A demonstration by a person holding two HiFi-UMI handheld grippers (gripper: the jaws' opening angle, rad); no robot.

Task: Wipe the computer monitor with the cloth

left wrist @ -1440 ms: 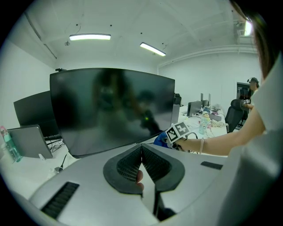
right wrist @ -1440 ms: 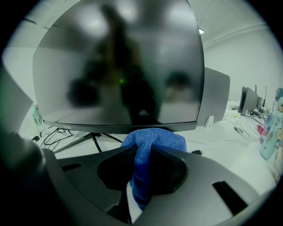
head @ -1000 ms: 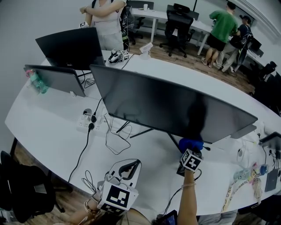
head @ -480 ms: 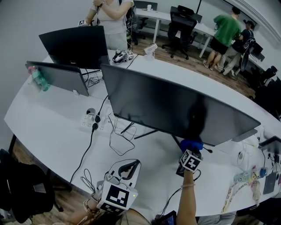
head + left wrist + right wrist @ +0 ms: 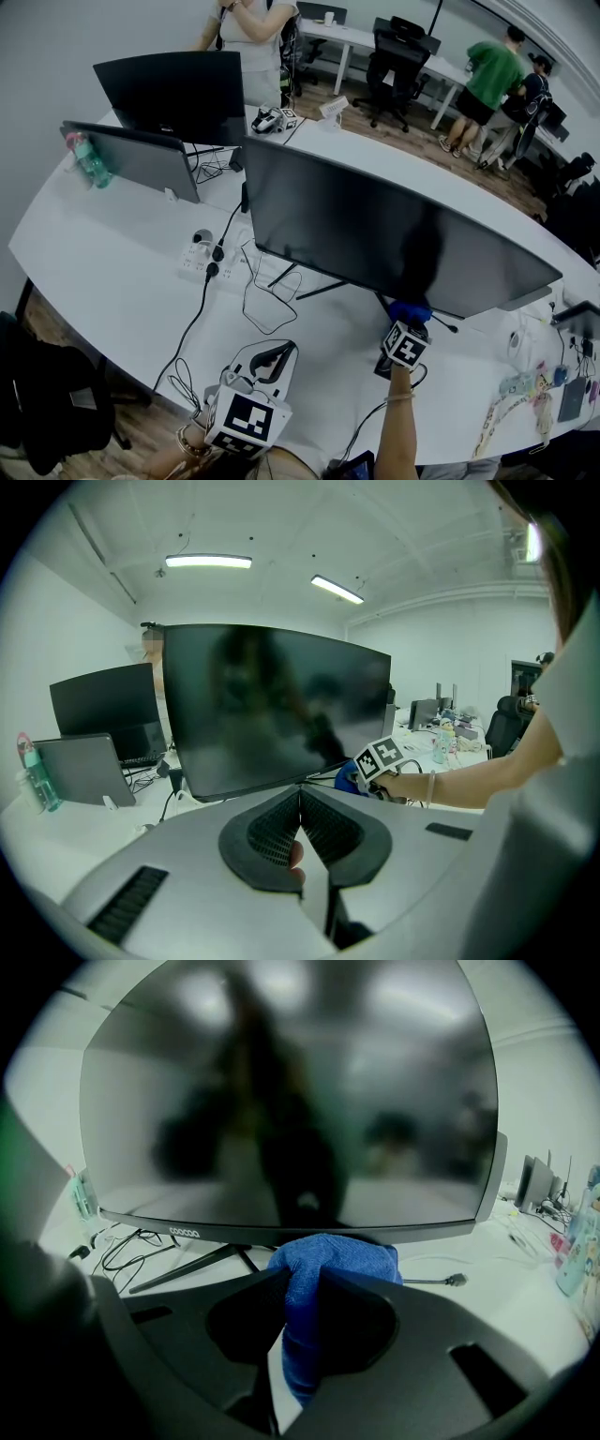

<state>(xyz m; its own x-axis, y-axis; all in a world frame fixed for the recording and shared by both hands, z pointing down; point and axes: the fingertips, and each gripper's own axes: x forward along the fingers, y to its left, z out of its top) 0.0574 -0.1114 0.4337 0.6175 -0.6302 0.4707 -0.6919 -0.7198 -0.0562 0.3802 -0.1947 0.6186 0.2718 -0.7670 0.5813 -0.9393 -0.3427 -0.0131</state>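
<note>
White desk [image 5: 84,253] — wood floor [image 5: 497,183]

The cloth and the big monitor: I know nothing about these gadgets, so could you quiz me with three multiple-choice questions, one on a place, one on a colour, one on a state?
1. Where is the cloth?
A) in the left gripper
B) in the right gripper, by the lower edge of the monitor
C) draped over the monitor's top edge

2. What colour is the cloth?
A) white
B) blue
C) red

3. How do the left gripper's jaws stand?
A) wide apart
B) shut on the cloth
C) shut with nothing held

Answers:
1 B: the right gripper view shows the cloth pinched between its jaws just below the screen.
2 B: it is plainly blue in that view and in the head view.
3 C: the left gripper view shows the jaw tips meeting with no object between them.
</note>
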